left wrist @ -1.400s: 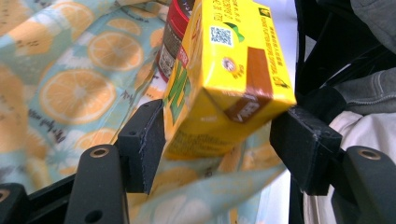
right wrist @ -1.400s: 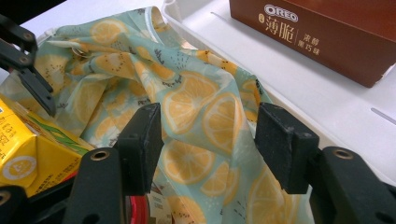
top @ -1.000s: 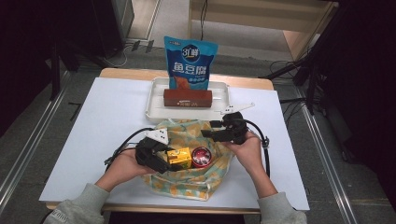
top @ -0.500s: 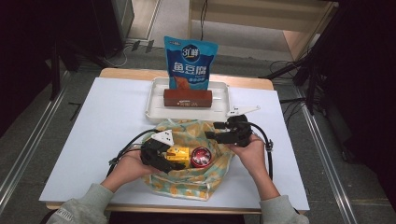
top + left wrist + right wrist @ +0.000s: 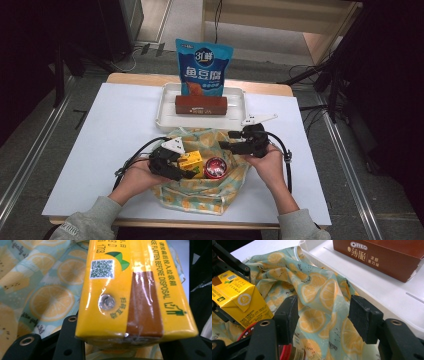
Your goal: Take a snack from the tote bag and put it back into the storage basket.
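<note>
1. Right now, a cloth bag with orange slices printed on it lies on the white table, at the edge nearest the person.
2. Inside the bag sits a yellow drink carton.
3. Just beside the carton, also in the bag, is a round red can.
4. The left gripper is at the bag's left side.
5. Its jaws have just been closing, and the carton is between them.
6. In the left gripper view the carton sits right over the black jaws, and they look snug on its sides.
7. The right gripper is at the bag's upper right edge.
8. In the right gripper view its fingers stand part way apart, with the cloth of the bag between them.
9. I cannot tell if they pinch the cloth.
10. That view also shows the carton to the left of the cloth fold, with the other gripper on it.
11. Behind the bag, farther from the person, is a white tray.
12. A brown cookie box lies in the tray.
13. A blue snack pack stands at the back of the tray.
</note>
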Action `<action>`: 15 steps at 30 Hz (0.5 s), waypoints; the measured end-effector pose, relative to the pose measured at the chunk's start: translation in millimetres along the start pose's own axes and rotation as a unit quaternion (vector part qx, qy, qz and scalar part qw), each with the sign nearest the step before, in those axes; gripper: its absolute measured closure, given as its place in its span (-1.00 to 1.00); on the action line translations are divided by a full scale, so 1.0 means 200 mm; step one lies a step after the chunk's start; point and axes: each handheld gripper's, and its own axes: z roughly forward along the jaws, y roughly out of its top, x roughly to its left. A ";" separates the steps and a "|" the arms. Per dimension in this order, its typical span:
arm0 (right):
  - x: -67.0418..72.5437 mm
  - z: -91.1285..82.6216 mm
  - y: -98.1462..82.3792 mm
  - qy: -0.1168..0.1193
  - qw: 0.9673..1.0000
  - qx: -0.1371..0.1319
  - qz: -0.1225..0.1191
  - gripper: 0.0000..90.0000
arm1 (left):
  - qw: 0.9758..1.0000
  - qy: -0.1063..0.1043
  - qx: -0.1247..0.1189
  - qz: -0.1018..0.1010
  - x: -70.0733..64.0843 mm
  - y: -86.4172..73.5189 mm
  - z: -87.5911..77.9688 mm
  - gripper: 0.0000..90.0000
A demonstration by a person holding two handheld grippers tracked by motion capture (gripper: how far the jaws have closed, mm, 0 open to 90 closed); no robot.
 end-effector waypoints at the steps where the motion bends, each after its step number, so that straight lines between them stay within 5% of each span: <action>1: 0.00 0.00 0.00 0.000 1.000 0.001 0.001 -0.07 | 1.000 0.002 0.001 -0.003 0.00 0.00 0.00 0.22; 15: 0.01 0.00 0.00 -0.002 1.000 0.001 -0.014 -0.06 | 1.000 0.004 -0.004 -0.027 0.02 0.02 -0.06 0.22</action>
